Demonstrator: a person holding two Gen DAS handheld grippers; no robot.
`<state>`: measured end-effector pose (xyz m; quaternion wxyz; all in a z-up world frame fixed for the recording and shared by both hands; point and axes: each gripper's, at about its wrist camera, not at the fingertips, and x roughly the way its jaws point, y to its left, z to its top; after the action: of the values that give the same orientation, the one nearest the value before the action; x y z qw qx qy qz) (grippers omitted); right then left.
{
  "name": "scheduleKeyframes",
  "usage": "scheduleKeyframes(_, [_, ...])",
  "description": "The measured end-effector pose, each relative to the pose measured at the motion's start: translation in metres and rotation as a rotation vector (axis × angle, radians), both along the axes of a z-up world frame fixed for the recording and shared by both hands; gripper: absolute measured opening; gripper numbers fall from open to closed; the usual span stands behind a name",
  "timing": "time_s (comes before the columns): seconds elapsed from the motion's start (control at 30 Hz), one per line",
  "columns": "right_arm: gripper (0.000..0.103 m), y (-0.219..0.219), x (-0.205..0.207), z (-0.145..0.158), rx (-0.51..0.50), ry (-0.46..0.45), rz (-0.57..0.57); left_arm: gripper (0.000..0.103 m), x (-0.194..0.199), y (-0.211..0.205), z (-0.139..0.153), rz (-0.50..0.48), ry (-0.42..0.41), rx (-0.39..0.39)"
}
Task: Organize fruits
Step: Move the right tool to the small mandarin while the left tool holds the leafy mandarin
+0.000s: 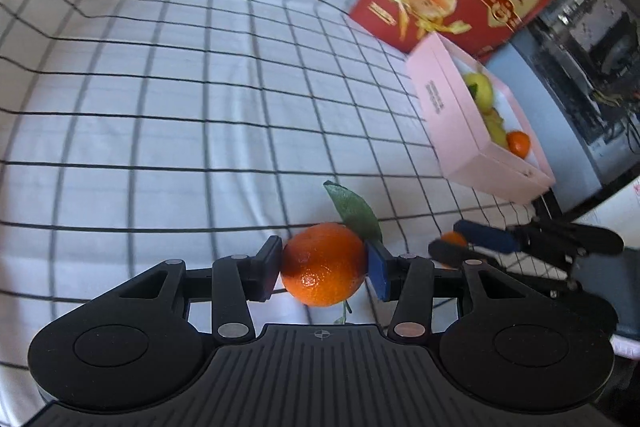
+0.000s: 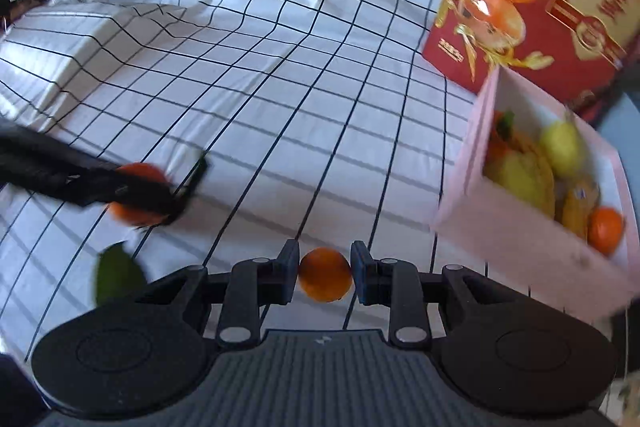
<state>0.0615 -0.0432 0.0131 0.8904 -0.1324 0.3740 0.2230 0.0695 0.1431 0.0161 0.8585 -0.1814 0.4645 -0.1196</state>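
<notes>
Two grippers, left (image 1: 324, 269) and right (image 2: 325, 277), each clamp an orange; pink box (image 2: 520, 239) contents seemingly blurred.

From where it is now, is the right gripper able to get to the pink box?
Probably yes. The right gripper, shut on a small orange, has the pink box close on its right with its top open and nothing between them.
</notes>
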Motion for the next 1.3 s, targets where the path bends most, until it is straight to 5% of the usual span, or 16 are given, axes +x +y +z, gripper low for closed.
scheduleKeyframes(0.13, [0.029,-0.008,-0.015,-0.002,0.038,-0.016,-0.029,0.051,0.002,-0.002,0.0,-0.015,-0.007,0.014])
scheduleKeyframes(0.3, [0.054,-0.005,-0.025,0.0,0.087,-0.033,-0.026,0.051,0.001,0.01,0.001,0.003,-0.006,0.019])
scheduleKeyframes(0.67, [0.056,0.015,-0.03,0.003,0.087,-0.071,0.054,0.05,-0.008,0.053,0.007,0.161,-0.009,0.006])
scheduleKeyframes(1.03, [0.059,0.039,-0.029,0.0,0.086,-0.04,0.125,0.05,-0.009,0.066,0.023,0.205,-0.074,0.007])
scheduleKeyframes(1.17, [0.059,0.046,-0.029,0.003,0.077,-0.049,0.158,0.05,-0.015,0.063,0.031,0.128,-0.09,0.023])
scheduleKeyframes(1.3, [0.059,0.048,-0.026,0.0,0.074,-0.033,0.165,0.05,-0.024,0.038,0.033,-0.017,-0.092,0.145])
